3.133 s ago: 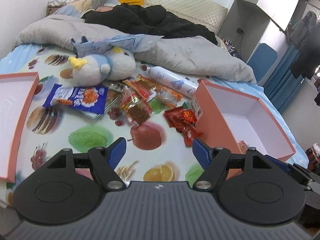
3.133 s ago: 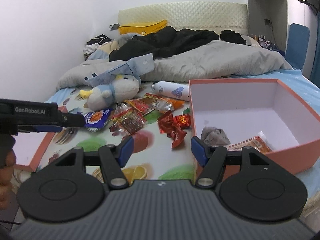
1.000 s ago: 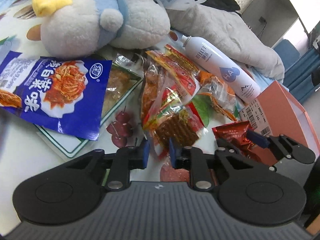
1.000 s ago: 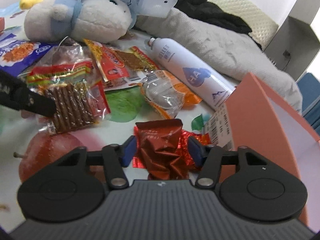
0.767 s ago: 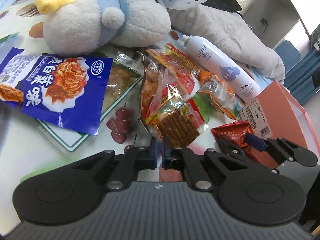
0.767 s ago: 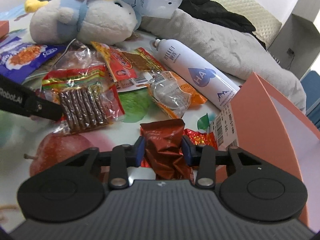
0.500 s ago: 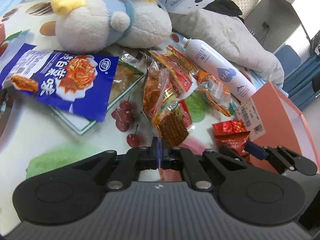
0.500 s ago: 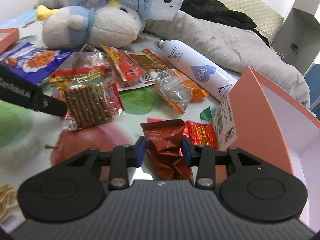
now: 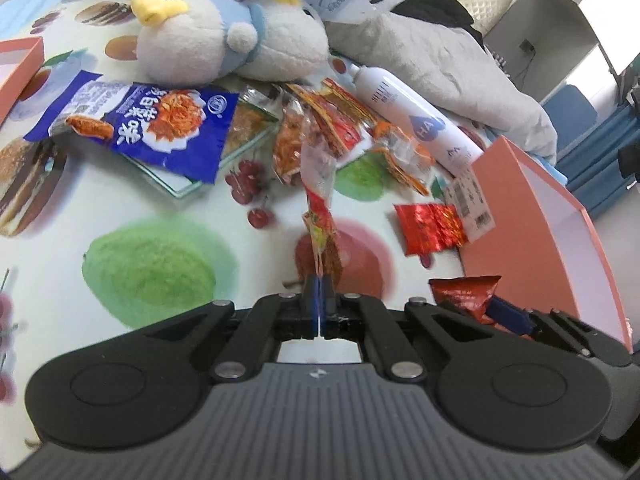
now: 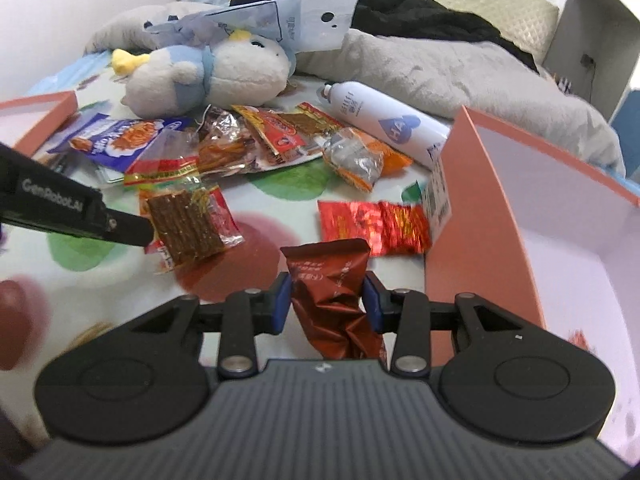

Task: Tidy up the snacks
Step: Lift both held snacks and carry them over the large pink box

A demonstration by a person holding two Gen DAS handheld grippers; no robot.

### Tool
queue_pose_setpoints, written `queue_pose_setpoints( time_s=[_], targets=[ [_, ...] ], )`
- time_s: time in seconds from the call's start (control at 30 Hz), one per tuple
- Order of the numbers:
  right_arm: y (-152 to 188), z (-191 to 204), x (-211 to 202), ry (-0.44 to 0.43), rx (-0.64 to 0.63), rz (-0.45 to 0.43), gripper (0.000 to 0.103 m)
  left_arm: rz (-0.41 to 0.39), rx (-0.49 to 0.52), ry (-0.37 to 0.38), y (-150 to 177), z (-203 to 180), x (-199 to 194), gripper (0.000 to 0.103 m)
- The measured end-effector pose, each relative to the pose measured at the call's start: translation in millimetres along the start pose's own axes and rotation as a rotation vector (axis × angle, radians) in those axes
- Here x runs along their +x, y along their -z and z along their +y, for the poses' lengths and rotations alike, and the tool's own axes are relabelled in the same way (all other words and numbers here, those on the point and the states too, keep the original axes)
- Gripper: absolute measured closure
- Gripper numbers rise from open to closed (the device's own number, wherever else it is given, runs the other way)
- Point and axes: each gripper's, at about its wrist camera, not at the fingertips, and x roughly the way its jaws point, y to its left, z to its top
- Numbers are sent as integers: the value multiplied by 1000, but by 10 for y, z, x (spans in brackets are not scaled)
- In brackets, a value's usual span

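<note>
My left gripper (image 9: 319,290) is shut on the edge of a clear packet of brown snack sticks (image 9: 320,200), held edge-on above the bed; the same packet (image 10: 186,220) shows in the right wrist view at the left gripper's tip. My right gripper (image 10: 326,300) is shut on a dark red snack packet (image 10: 328,280), lifted next to the orange box (image 10: 472,216), which also shows in the left wrist view (image 9: 516,216). A shiny red foil packet (image 10: 374,224) lies by the box wall. Several more snack packets (image 10: 280,136) lie in a pile behind.
A blue noodle-snack bag (image 9: 140,124), a plush toy (image 9: 224,44), a white spray bottle (image 9: 416,120) and a grey duvet (image 10: 460,76) lie on the fruit-print sheet. An orange box lid (image 9: 16,64) sits at the left edge.
Both grippers closed on their packets and lifted back from the pile. The snack-stick packet now hangs from my left gripper; the dark red packet has risen off the sheet in my right.
</note>
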Motion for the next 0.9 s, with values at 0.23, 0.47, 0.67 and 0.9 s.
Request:
queue_pose_setpoints(
  time_s=[0.23,0.47,0.67,0.9],
  targets=[
    [92,-60,-234,-63,47,-4,62,-8,45,-20,138,-229,-256,103],
    [194,-128,-429,-72,92,-21,63,-44,37,-28,224,-347,-483,103],
    [281,-193,-429,-89,117,-18,64,-48,64,-48,268,-442,-547,103],
    [322,-205,-531,-101,115,-55,64,-42,46,-78,339,-404,-572,103]
  ],
)
